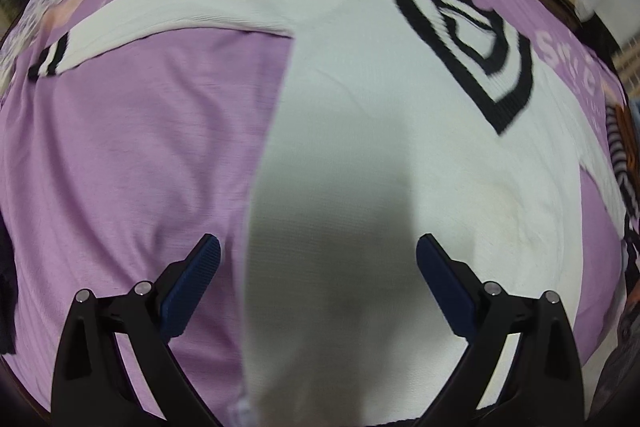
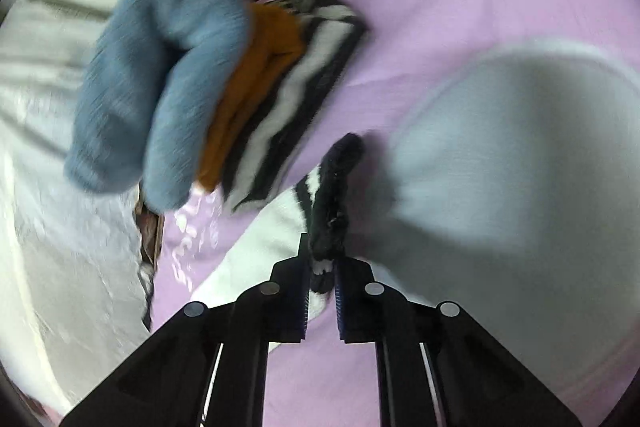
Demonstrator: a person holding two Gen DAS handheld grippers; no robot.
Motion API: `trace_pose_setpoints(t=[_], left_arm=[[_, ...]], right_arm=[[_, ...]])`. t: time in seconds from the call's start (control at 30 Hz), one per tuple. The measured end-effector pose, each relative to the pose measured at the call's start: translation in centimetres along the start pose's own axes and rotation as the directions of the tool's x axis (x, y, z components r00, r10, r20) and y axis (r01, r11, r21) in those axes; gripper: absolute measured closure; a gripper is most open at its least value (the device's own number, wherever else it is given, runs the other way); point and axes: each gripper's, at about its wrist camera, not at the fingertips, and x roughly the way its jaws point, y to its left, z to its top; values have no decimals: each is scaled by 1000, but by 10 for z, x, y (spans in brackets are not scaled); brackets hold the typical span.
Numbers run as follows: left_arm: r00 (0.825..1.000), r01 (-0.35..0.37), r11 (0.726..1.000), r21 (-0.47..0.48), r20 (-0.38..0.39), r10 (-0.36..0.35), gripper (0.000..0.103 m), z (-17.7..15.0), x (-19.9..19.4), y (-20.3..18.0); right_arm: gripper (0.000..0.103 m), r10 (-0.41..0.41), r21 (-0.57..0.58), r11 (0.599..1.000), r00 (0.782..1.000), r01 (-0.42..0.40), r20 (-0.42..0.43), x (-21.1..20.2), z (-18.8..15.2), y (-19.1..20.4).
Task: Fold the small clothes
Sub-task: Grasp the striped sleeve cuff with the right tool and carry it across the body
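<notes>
folded clothes stack (image 2: 192,87) motion-blurred, sweater hem (image 1: 320,411) cut off

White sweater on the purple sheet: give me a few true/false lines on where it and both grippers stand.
1. The left gripper has its jaws closed on the sweater's hem. False: they stand wide open above the white sweater, pinching nothing.
2. The right gripper pinches a black-trimmed cuff. True.
3. The sweater lies on a purple sheet. True.
4. The neckline is plain white. False: it is a V-neck with black stripes.
5. A pile of folded clothes sits beside the sweater. True.
</notes>
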Motion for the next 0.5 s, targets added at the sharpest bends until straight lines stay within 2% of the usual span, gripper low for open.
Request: trace_pose_setpoints(t=[0.17, 0.27, 0.5], left_arm=[[1000, 7, 998, -63, 3, -7, 7, 3, 3, 28], [999, 53, 994, -92, 15, -52, 7, 4, 1, 42], [994, 70, 996, -62, 84, -65, 7, 12, -14, 53]], right_arm=[[92, 39, -116, 992, 999, -41, -23, -10, -16, 47], [92, 54, -174, 983, 997, -62, -52, -6, -29, 79], [92, 59, -297, 951, 992, -90, -111, 9, -61, 146]])
